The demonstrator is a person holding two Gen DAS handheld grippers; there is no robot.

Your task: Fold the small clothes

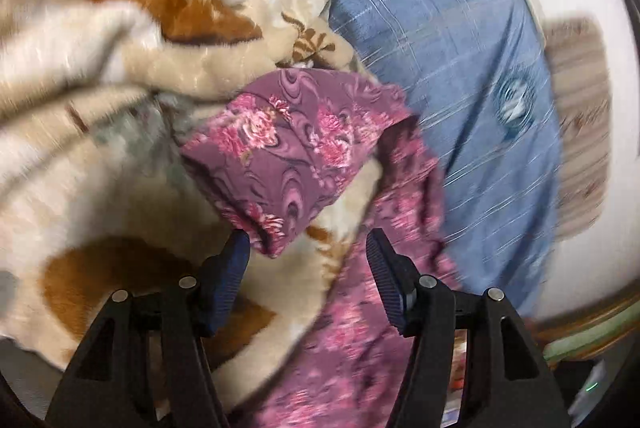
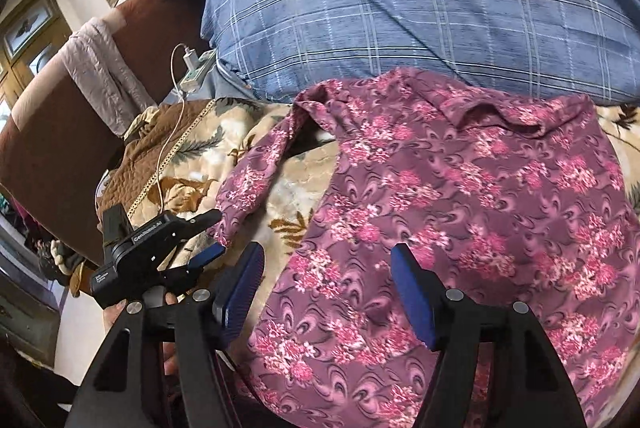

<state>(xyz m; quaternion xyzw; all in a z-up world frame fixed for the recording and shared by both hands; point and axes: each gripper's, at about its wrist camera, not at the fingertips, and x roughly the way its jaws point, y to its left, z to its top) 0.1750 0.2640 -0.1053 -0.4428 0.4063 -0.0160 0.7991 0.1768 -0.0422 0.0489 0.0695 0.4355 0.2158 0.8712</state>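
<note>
A small purple top with pink flowers lies spread on a beige floral blanket, collar toward the blue pillow. Its left sleeve hangs out to the side; it also shows in the left wrist view. My left gripper is open, with the sleeve cuff just ahead of its fingertips; it also shows in the right wrist view at the cuff. My right gripper is open over the lower left body of the top, holding nothing.
A blue checked pillow with a round emblem lies behind the top. A white charger and cable lie by a brown headboard at the left. A brown quilt is bunched at the blanket's edge.
</note>
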